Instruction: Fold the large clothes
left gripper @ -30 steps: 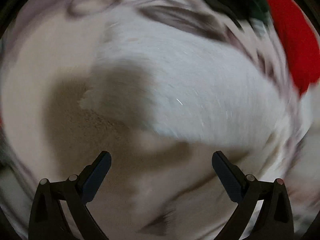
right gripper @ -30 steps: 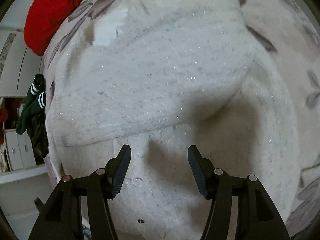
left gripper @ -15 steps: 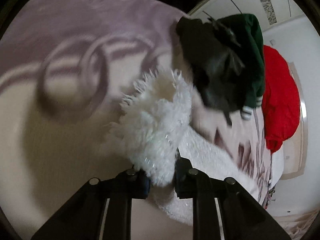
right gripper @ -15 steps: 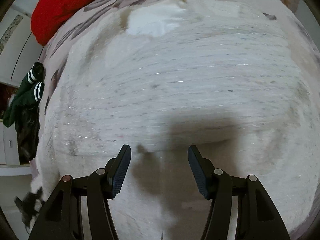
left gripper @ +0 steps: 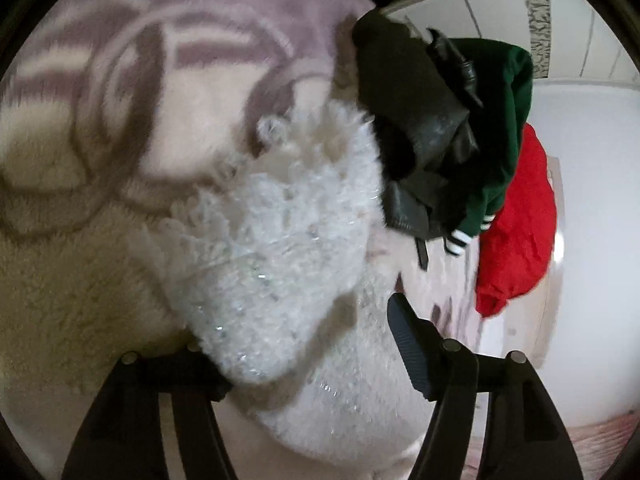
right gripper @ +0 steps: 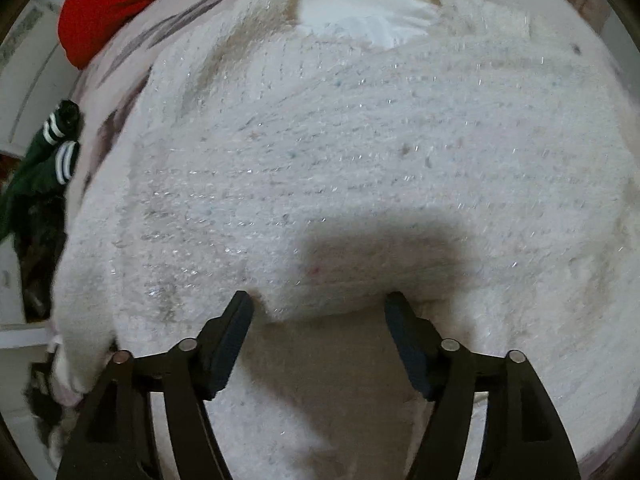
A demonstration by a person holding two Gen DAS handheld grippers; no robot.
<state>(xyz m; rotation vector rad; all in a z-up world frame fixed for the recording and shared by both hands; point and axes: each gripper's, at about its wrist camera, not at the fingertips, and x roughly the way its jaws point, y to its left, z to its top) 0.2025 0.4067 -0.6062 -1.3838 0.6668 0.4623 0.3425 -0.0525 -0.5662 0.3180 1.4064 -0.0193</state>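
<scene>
Over the white fuzzy sweater (right gripper: 360,140), both grippers' jaws gape wide, left gripper (left gripper: 304,344) and right gripper (right gripper: 320,320) gripping nothing.

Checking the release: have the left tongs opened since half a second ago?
Yes. The left tongs have spread apart; the white fuzzy sweater now lies loose between them.

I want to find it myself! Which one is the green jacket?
Look at the pile of clothes at the edge of the patterned blanket. The green jacket lies between a black jacket and a red garment. Only it has white-striped cuffs.
</scene>
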